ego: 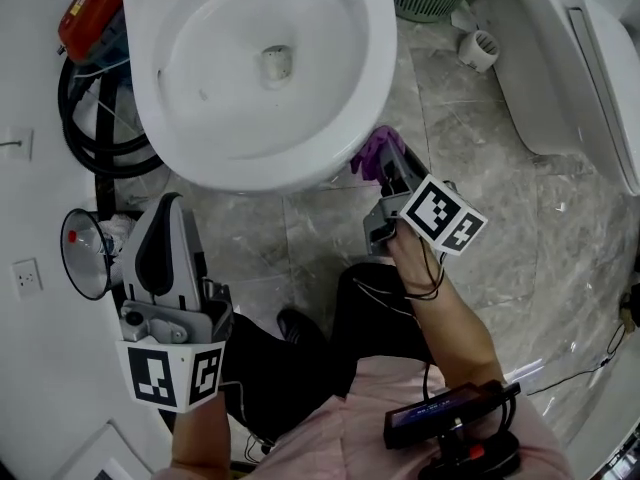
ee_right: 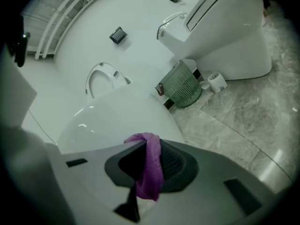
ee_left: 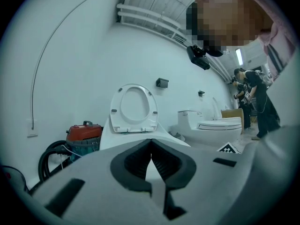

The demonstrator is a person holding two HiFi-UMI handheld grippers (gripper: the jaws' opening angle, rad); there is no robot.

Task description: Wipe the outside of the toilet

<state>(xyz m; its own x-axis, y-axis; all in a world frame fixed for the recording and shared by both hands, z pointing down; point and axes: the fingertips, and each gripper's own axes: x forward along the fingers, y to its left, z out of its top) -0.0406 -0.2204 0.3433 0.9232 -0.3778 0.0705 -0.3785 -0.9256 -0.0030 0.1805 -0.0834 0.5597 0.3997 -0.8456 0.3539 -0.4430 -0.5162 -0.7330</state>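
Note:
The white toilet [ego: 250,68] fills the top of the head view, bowl open and seat raised [ee_left: 133,108]. My right gripper [ego: 388,165] is shut on a purple cloth [ego: 373,150] that sits at the bowl's outer front right side, just under the rim. In the right gripper view the cloth [ee_right: 150,165] hangs pinched between the jaws of that gripper [ee_right: 149,146], with the bowl's outside [ee_right: 112,123] right ahead. My left gripper [ego: 172,203] is held below the bowl's front left, apart from it; its jaws [ee_left: 151,143] are shut on nothing.
A red vacuum [ego: 90,13] with a black hose [ego: 100,148] stands left of the toilet. A green basket [ee_right: 182,87] and a paper roll [ego: 480,50] lie to its right, then a second toilet [ego: 590,68]. The person's legs are below the bowl.

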